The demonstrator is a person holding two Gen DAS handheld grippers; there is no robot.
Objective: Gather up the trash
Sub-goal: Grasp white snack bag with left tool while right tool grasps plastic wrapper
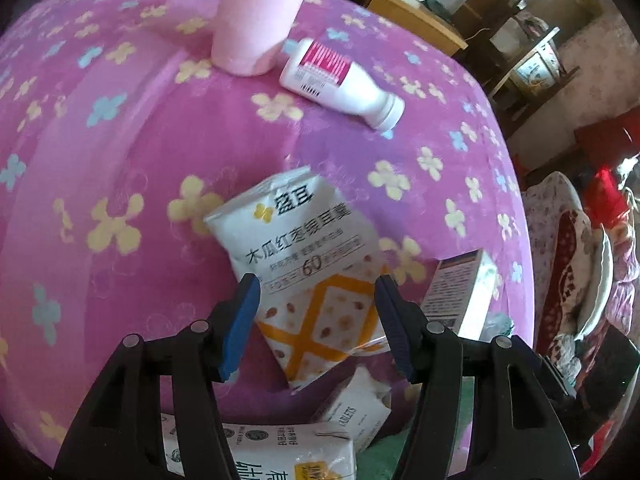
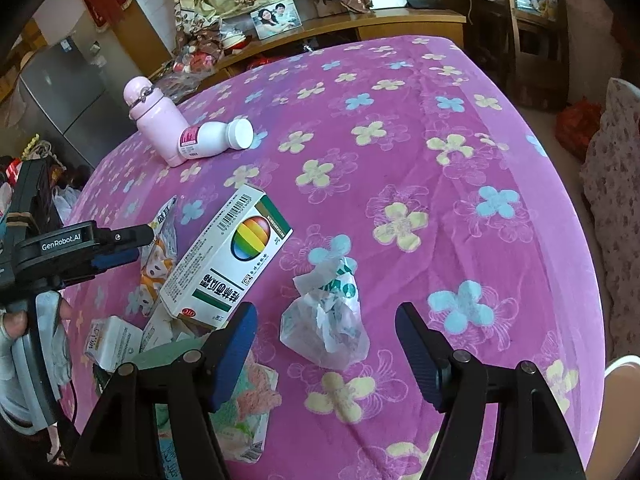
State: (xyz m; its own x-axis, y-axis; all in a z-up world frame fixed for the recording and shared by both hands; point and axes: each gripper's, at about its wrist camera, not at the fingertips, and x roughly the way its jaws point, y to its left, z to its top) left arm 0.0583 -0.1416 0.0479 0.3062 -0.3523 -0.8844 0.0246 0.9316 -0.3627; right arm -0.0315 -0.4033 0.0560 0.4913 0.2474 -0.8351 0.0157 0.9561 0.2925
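A white and orange snack packet (image 1: 310, 276) lies near the table's front edge. My left gripper (image 1: 316, 292) is open with its fingers on either side of the packet's lower half; it also shows in the right wrist view (image 2: 132, 246). A medicine box with a rainbow logo (image 2: 228, 262) lies beside the packet (image 2: 160, 256). My right gripper (image 2: 326, 320) is open just before a crumpled white and green plastic wrapper (image 2: 326, 320). A white bottle with a pink label (image 1: 340, 80) lies on its side, also seen in the right wrist view (image 2: 216, 138).
A pink flask (image 2: 156, 124) stands next to the white bottle on the pink flowered tablecloth (image 2: 440, 160). A green bin (image 2: 168, 354) below the table edge holds several boxes and packets (image 1: 280, 452). Wooden shelves (image 2: 340, 24) stand behind the table.
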